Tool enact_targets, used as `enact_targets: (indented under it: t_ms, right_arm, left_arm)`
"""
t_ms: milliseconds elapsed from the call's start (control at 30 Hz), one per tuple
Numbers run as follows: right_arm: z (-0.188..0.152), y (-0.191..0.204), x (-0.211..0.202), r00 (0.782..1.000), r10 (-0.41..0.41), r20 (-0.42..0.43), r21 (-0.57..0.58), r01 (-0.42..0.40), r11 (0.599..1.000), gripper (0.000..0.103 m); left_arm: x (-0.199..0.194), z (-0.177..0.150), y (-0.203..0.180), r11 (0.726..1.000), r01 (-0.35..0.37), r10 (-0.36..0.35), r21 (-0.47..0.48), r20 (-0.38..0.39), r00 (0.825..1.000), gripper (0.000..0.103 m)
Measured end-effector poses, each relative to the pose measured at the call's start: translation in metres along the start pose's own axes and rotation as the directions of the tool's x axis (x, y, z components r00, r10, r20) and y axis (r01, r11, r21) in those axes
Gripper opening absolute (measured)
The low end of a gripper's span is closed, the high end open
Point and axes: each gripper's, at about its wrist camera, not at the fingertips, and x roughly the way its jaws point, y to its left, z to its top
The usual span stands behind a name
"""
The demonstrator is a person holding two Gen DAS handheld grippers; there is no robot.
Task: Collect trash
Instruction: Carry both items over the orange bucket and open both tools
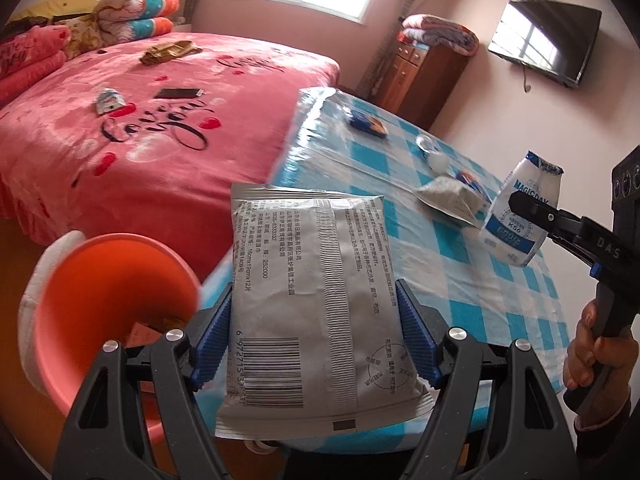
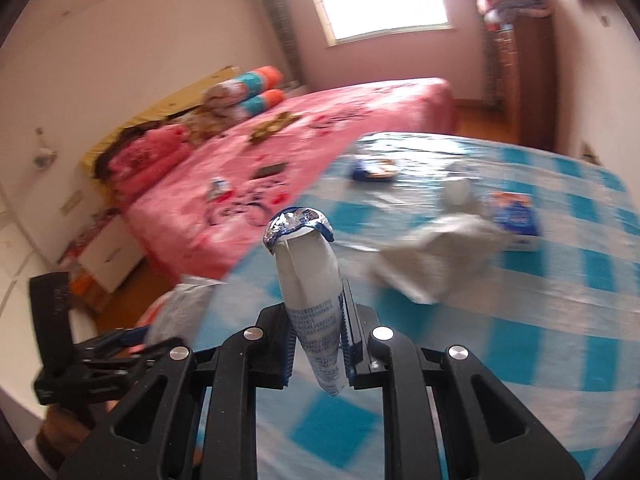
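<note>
While scanning from the left, finding the orange bin (image 1: 100,280) standing on the floor by the table's corner, with a few scraps (image 1: 140,334) lying at its bottom, so reading some of the collecting as done. Noticing, beyond it on the pink bed (image 1: 160,140), a small blue-and-white packet (image 1: 109,101) and a gold wrapper (image 1: 168,51) lying uncollected near a dark flat thing, possibly a phone. Moving right, seeing the left claw (image 1: 316,336) clamping a grey wrapper (image 1: 312,288) between its blue pads, holding it upright just beside the bin's rim and not yet over the opening; judging a drop into the bin as the step in hand. Going on across the checked table (image 1: 500,292), counting a blue packet (image 1: 368,121), a clear lid-like piece (image 1: 426,144), a crumpled grey bag (image 1: 450,200) and a blue box (image 1: 470,180) waiting there. Ending at the right, finding the right claw (image 2: 316,320) gripping a white squeezed bottle (image 2: 308,280) with a torn foil top, lifting it clear above the table, well apart from the bin. Judging the job as roughly midway: two pieces in the claws, several lying on table and bed.
</note>
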Motion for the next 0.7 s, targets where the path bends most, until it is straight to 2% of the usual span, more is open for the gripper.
enact_targets:
  t_ms: [133, 300, 367, 567, 600, 667, 700]
  right_arm:
    - [0.006, 0.042, 0.024, 0.990, 0.130, -0.061, -0.028, -0.132, 0.991, 0.020]
    - [0.006, 0.097, 0.063, 0.944, 0.290, -0.159, -0.044, -0.301, 0.953, 0.020]
    - [0.004, 0.121, 0.079, 0.923, 0.328, -0.201, -0.059, -0.346, 0.936, 0.020]
    - [-0.007, 0.172, 0.124, 0.885, 0.363, -0.292, -0.093, -0.405, 0.910, 0.023]
    - [-0.009, 0.177, 0.132, 0.884, 0.354, -0.305, -0.096, -0.398, 0.912, 0.023]
    - [-0.016, 0.181, 0.147, 0.887, 0.325, -0.328, -0.091, -0.372, 0.924, 0.051]
    - [-0.018, 0.180, 0.149, 0.885, 0.326, -0.332, -0.078, -0.371, 0.926, 0.057]
  left_arm:
    - [-0.016, -0.002, 0.026, 0.998, -0.051, 0.051, -0.039, 0.021, 0.998, 0.076]
    - [-0.029, -0.011, 0.071, 0.983, -0.139, 0.142, -0.120, 0.018, 0.990, 0.076]
    - [-0.032, -0.015, 0.088, 0.973, -0.172, 0.176, -0.152, 0.013, 0.984, 0.076]
    - [-0.031, -0.026, 0.135, 0.939, -0.251, 0.252, -0.236, -0.026, 0.967, 0.077]
    - [-0.028, -0.029, 0.141, 0.931, -0.270, 0.269, -0.245, -0.040, 0.962, 0.078]
    - [-0.023, -0.032, 0.153, 0.909, -0.322, 0.312, -0.266, -0.078, 0.947, 0.082]
    - [-0.023, -0.033, 0.156, 0.903, -0.333, 0.322, -0.272, -0.082, 0.943, 0.082]
